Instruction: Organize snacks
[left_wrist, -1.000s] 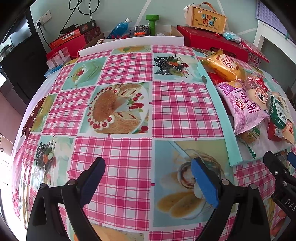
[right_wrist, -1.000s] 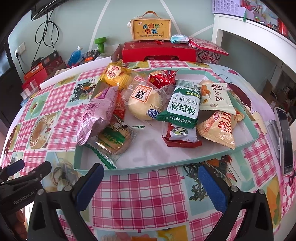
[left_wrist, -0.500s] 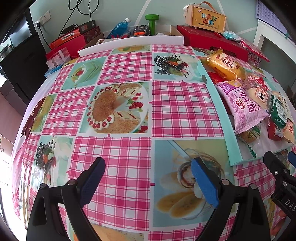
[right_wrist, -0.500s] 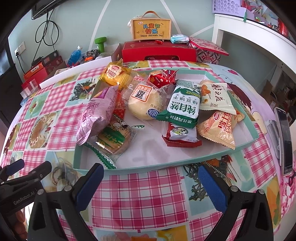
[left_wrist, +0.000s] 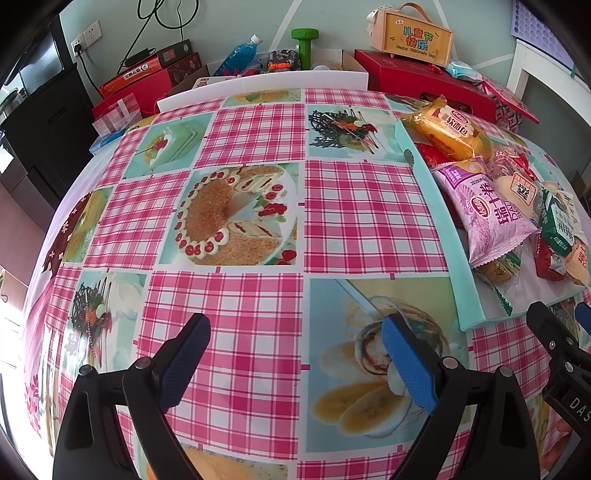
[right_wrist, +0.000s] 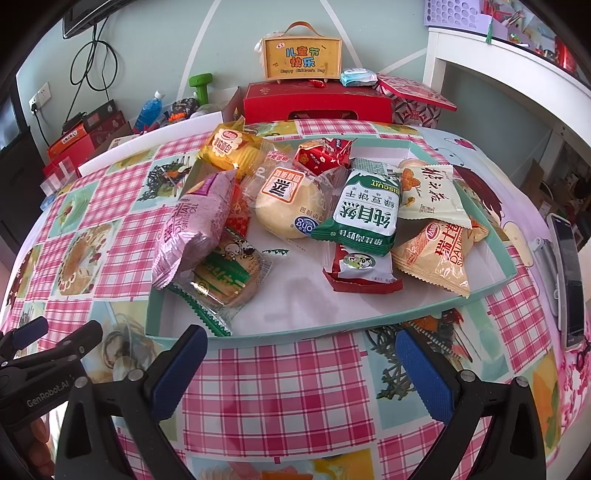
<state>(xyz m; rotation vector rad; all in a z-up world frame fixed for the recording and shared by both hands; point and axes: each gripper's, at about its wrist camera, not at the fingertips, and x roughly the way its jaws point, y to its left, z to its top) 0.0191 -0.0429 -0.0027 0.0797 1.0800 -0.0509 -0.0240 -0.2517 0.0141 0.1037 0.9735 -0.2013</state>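
Note:
A shallow teal tray on the checked tablecloth holds several wrapped snacks: a purple pack, a yellow bread pack, a round bun, a green biscuit pack, a red pack and an orange pack. My right gripper stands open just in front of the tray's near wall, nothing between its fingers. My left gripper is open over bare tablecloth, left of the tray. The purple pack leans over the tray's left side.
A phone lies at the table's right edge. Behind the table stand a red box, a yellow gift case, a green dumbbell, a blue bottle and a white foam board. A white shelf is at the right.

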